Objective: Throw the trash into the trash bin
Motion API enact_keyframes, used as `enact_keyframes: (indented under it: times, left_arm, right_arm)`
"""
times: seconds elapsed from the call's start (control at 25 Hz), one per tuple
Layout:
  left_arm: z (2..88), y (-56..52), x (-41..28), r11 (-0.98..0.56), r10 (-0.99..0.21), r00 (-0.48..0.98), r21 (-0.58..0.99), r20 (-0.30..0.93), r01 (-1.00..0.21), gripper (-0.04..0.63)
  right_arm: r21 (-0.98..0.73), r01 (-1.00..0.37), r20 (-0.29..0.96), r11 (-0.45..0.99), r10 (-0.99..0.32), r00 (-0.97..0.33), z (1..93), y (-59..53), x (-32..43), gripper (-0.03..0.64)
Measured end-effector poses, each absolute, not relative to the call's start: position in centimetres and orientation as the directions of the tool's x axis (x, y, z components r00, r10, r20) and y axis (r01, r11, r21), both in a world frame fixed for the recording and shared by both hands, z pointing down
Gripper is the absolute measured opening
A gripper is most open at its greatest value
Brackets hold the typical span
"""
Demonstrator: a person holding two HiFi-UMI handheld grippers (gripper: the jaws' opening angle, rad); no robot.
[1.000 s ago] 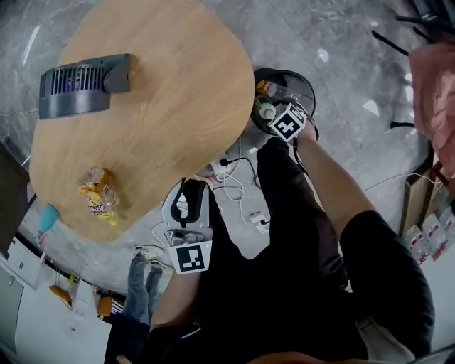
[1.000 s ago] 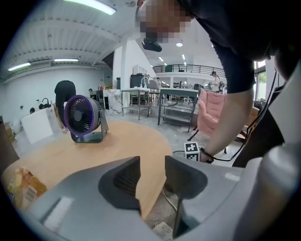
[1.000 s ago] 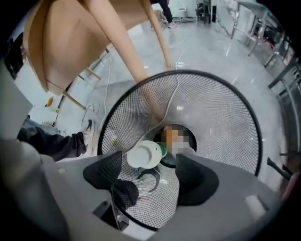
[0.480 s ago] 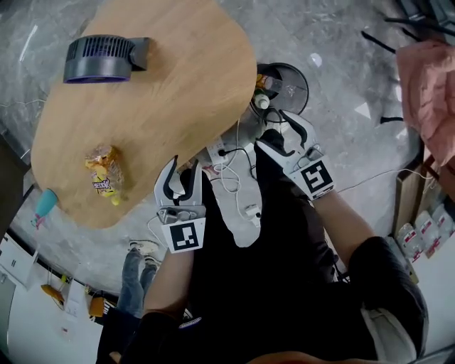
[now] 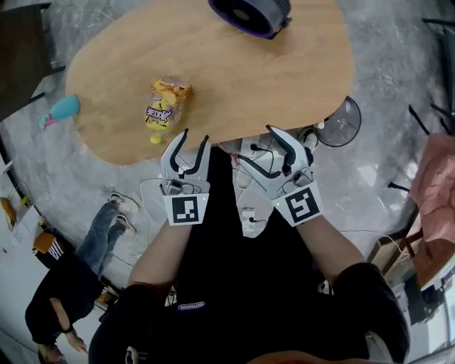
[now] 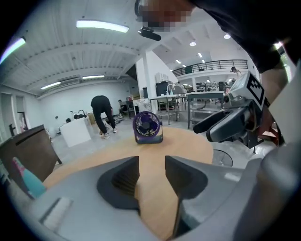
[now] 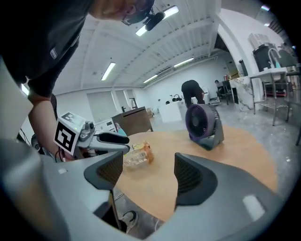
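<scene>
Snack bag [image 5: 165, 106], yellow-orange and crinkly, lies flat on the wooden bench [image 5: 234, 78] close to the edge nearest the person, untouched. Left claw [image 5: 195, 136] hovers at that edge just short of the bag, tips pointing toward it. Its jaws are parted to a narrow gap, and only bare bench top shows between them in the left gripper view, so it holds nothing. Right claw [image 5: 254, 144] is beside it to the right, also at the bench edge and angled in toward the left one. Its jaws are spread wide and empty; through the gap the right gripper view shows the bag further off on the bench. The two claws are near each other but apart. Purple fan [image 5: 252, 11] stands at the far side of the bench, well away from the bag. A dark round mesh thing [image 5: 340, 124] sits on the floor, half tucked under the bench's right edge. It is probably the trash bin, and its contents are not readable. Teal bottle [image 5: 62, 108] is off the bench's left end. White cables [image 5: 249, 213] lie on the floor between the person's arms. Second person [image 5: 67, 291], in dark top and jeans, stands lower left in the head view.
</scene>
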State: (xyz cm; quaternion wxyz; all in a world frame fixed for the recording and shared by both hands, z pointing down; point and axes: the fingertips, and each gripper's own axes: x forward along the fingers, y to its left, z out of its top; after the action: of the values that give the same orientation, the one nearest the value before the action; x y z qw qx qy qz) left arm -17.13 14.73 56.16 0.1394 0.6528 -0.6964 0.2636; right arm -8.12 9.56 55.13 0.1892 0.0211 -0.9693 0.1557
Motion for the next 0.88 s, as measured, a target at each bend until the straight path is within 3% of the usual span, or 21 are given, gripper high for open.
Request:
enact_keyframes:
  times: [0.12, 0.32, 0.52, 0.88]
  left_arm:
    - [55.4, 17.2, -20.0, 0.071, -0.835, -0.177, -0.216, 0.522, -0.974, 0.170]
    - [56.2, 22.7, -24.4, 0.176, -0.816, -0.258, -0.202, 0.518, -0.963, 0.172]
    - [58.8, 27.3, -27.7, 0.296, -0.783, -0.322, -0.136, 0.533, -0.945, 0.178]
    - [64.9, 31.3, -35.2, 0.404, -0.712, -0.332, -0.026, 0.619, -0.914, 0.143]
  right_arm:
    - [-0.319, -0.059, 0.343, 0.946, 0.057, -0.937, 54.2, 11.4, -11.5, 0.371]
    - [-0.305, -0.008, 0.403, 0.952, 0.121, -0.907, 55.7, 14.6, -15.5, 0.371]
    - [-0.369, -0.030, 0.503, 0.929, 0.172, -0.847, 59.1, 16.6, -17.6, 0.373]
    - [-0.417, -0.072, 0.543, 0.906, 0.185, -0.819, 61.9, 19.0, -21.3, 0.373]
